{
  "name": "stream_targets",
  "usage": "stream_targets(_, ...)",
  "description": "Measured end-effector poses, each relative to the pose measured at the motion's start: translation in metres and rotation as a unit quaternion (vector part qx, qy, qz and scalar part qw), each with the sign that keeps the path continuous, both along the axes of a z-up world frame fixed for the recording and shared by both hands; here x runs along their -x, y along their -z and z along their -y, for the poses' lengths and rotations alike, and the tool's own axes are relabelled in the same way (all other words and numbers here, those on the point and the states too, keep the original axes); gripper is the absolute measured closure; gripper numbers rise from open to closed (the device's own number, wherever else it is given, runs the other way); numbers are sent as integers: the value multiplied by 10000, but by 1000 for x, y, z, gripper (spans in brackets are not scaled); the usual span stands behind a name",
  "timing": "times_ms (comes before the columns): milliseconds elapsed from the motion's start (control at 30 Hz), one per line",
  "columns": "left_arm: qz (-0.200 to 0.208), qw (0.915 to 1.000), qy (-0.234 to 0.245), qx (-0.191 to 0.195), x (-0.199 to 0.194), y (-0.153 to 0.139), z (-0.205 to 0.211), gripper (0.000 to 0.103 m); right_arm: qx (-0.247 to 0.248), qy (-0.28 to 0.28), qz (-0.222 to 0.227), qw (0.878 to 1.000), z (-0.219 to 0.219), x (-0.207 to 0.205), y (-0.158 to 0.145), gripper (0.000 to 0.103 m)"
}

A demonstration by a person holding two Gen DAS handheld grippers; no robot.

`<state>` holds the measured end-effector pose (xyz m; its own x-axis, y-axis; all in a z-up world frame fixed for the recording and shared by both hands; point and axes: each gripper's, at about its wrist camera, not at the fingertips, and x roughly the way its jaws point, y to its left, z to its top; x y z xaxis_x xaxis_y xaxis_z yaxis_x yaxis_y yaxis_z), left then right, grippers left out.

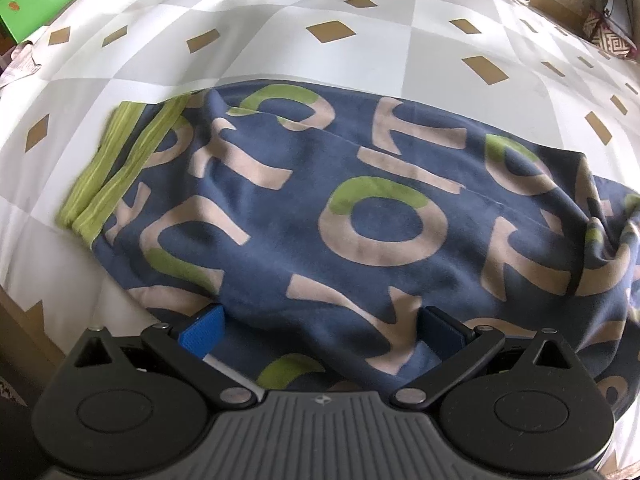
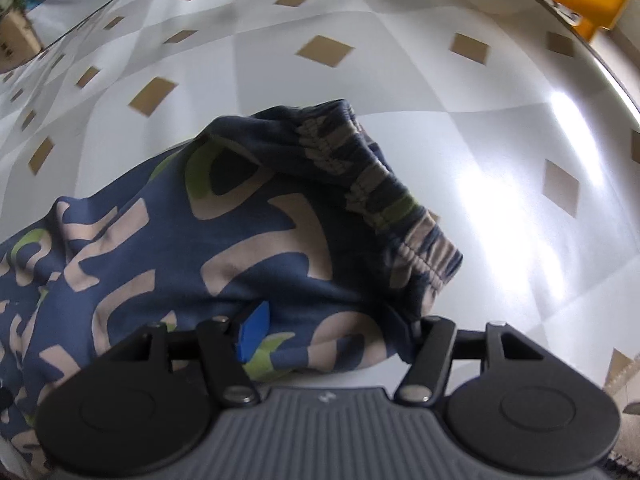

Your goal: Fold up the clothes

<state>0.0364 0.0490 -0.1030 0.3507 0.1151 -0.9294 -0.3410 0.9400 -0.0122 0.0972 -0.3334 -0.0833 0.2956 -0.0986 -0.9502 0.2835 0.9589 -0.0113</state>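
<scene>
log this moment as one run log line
task: fold clothes | item: blue lettered pants on checked sheet | left gripper: open astride fabric edge | right gripper: open by waistband

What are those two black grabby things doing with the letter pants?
A person is folding clothes with a gripper in each hand. The blue pants with big letters lie on a checked sheet. The left gripper sits mid-leg, jaws wide with cloth between them. The right gripper is open too, at the stretchy waistband. Neither has pinched shut yet.
</scene>
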Motion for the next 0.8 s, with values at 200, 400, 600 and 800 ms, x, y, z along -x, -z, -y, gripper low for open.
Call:
stream_targets(200,-41,9999,89,37,4,-1,-4,0,425,620,-42,9972,16,11,-2,44)
stream_targets(400,25,9998,157,152,8,-5,-12,0,154,691,205,9973,13,20,-17,43)
stream_targets(600,102,9998,137,-40,8,-13,-29,0,-649,-58,338,9973,-22,26,-37,40)
stream_targets(800,57,9997,-151,209,6,-11,-57,0,-816,-825,224,9930,-74,37,-46,35)
